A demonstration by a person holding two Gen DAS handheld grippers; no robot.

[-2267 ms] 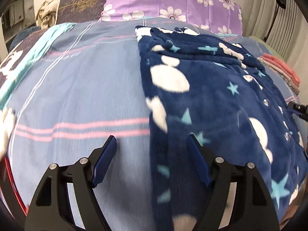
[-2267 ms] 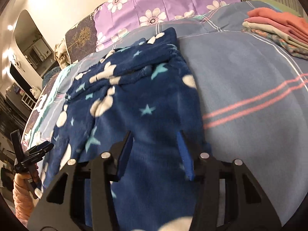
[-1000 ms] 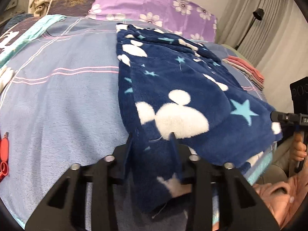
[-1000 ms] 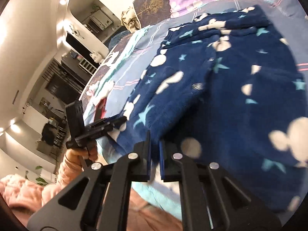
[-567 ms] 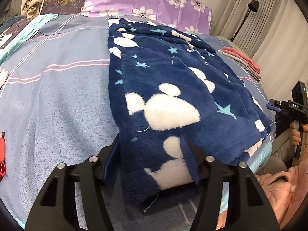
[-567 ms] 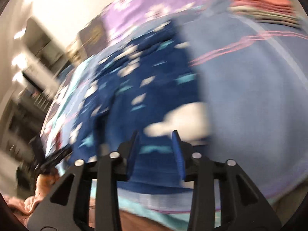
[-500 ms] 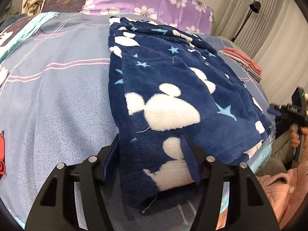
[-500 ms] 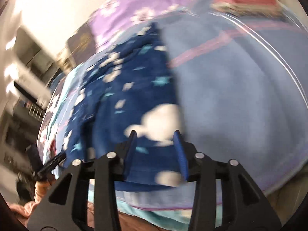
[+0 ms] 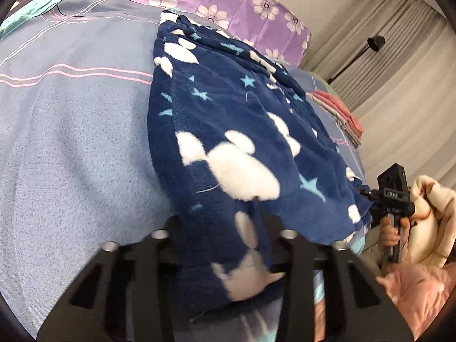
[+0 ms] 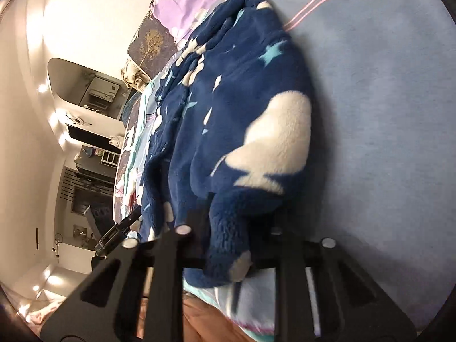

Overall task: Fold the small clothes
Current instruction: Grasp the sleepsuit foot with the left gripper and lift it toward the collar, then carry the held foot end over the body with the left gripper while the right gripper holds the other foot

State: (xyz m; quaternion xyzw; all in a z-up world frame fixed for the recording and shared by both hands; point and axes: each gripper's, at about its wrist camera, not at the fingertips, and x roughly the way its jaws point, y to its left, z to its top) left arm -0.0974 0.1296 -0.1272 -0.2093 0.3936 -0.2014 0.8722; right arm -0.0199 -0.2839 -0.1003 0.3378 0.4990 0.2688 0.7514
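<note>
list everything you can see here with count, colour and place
fleece garment: one, navy with white shapes and teal stars, spread on the bed
bedsheet: one, blue-grey with pink stripes, under the garment
pillow: one, purple with white flowers, head of the bed
folded clothes: one stack, pink on top, far right of the bed
lamp: one, black, by the curtains
left gripper: one, black, fingers closing on the garment's near edge
right gripper: one, black, fingers closing on the garment's other near corner
</note>
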